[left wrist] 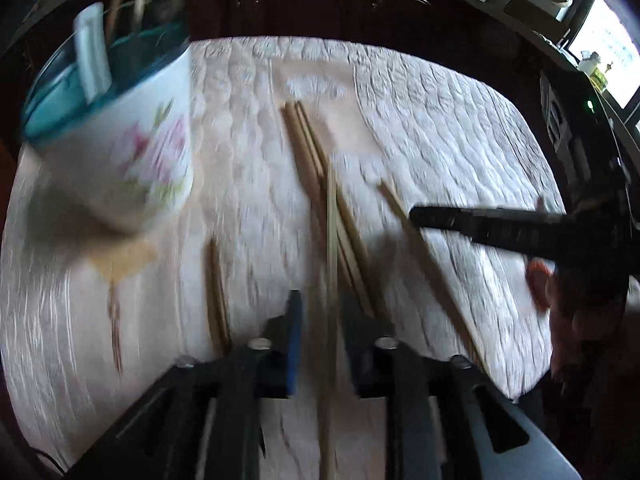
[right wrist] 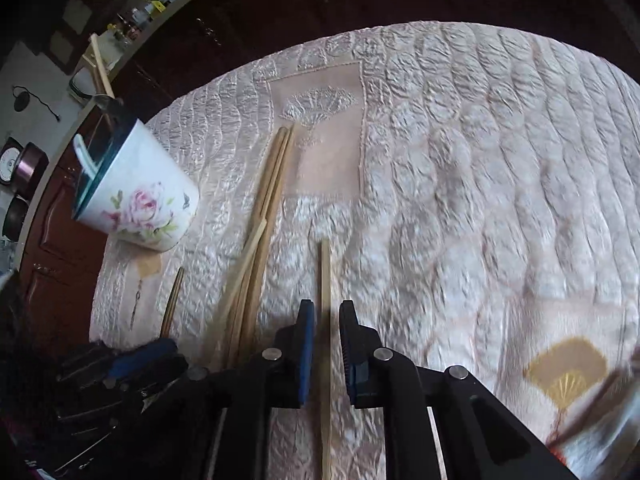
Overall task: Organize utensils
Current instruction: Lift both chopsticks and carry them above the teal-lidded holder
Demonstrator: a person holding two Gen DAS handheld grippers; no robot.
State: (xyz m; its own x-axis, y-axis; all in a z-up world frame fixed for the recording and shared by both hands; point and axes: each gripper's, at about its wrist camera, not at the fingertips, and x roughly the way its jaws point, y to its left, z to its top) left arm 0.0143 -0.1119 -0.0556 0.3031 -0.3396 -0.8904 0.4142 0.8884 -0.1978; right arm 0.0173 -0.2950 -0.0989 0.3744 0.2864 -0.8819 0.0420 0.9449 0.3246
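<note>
Two grippers work over the quilted bed cover [right wrist: 460,168]. We see our left gripper [left wrist: 322,312] with a pale chopstick [left wrist: 331,240] running between its parted fingers; whether they grip it we cannot tell. Likewise our right gripper [right wrist: 325,322] straddles another chopstick [right wrist: 325,280]. The floral mug [right wrist: 136,200], holding utensils, stands near the cover's left edge.

Dark wood cabinets [right wrist: 248,12], bright window [left wrist: 612,56].
</note>
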